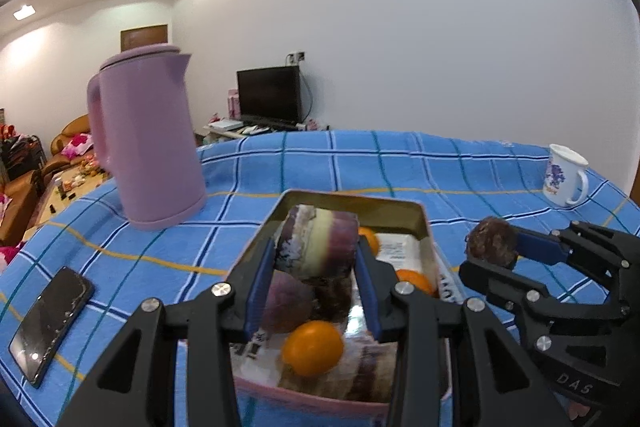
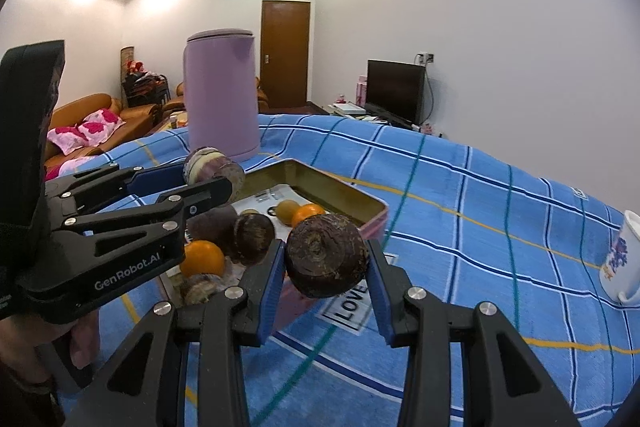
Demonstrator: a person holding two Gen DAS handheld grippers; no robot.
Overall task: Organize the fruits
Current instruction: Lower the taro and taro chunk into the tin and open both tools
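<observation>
Both wrist views look forward, close over the tin (image 1: 416, 211) (image 2: 360, 199); shared: kettle (image 1: 148, 139) (image 2: 220, 95), blue cloth (image 1: 400, 163) (image 2: 480, 211).

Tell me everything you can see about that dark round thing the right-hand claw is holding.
The dark brown fruit is roundish, with a rough, dull, wrinkled skin and a ringed stem scar facing the camera; its exact kind is unclear. It is pinched between the blue pads of the right claw, one on each side, and held in the air beside the tin box, touching nothing else. In the left wrist view, it hangs right of the box.
</observation>
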